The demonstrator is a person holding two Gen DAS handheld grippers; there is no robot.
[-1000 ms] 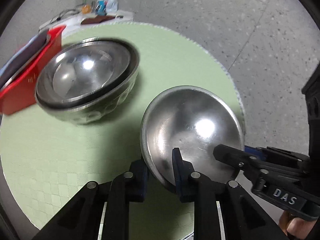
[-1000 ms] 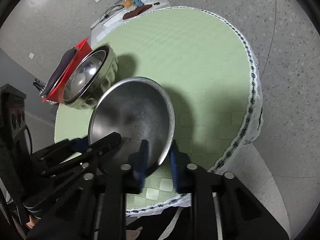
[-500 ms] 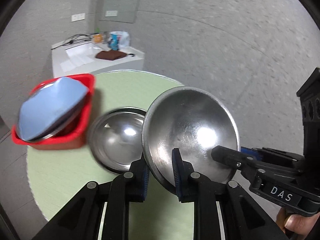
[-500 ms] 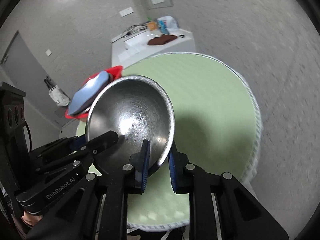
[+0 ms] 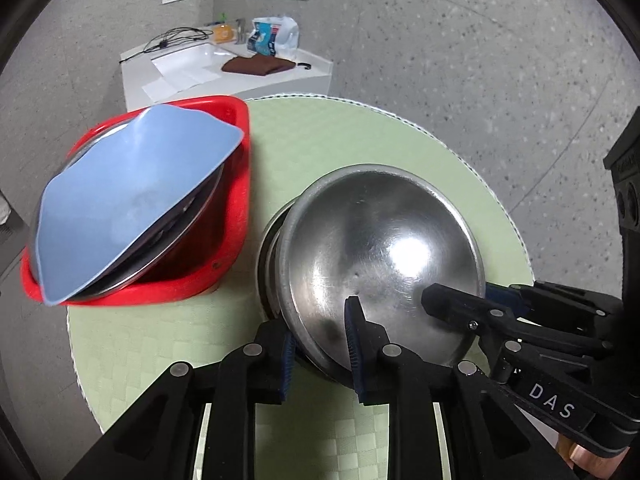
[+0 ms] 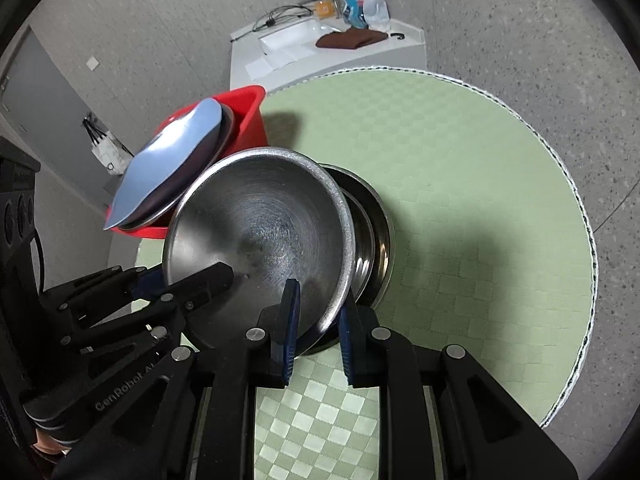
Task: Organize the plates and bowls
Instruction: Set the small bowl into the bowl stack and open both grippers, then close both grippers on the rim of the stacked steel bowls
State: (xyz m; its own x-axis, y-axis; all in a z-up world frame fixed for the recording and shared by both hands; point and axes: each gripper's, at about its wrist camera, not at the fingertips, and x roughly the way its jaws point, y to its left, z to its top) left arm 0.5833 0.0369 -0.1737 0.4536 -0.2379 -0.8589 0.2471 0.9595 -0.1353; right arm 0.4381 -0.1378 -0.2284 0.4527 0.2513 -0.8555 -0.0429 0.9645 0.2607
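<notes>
Steel bowl (image 5: 384, 256), wide and shallow, hangs tilted above the nested bowls (image 6: 370, 236) standing on the green round table (image 6: 460, 160), gripped by both tools at once. The left gripper (image 5: 320, 340) is closed on the near rim, one blue pad inside the dish and one under it; the right gripper (image 6: 318, 320) pinches the rim the same way on its own side.

Thin polished metal like this is likely light and stiff, but slick, so a grip on the rolled rim is the sensible hold, since the curved wall would slide out of the pads. It will not break if it slips, though it would clatter and could knock the stack.

The left wrist view shows the red basket (image 5: 236, 184) just beside the stack, with a blue plate (image 5: 132, 196) leaning on metal dishes inside it, yet it hides almost all of the stack behind the held bowl. The right wrist view opens the gap: the stack's rims show past the bowl's far edge, and the bowl seems not yet seated, though I cannot be sure its lower edge is free.
</notes>
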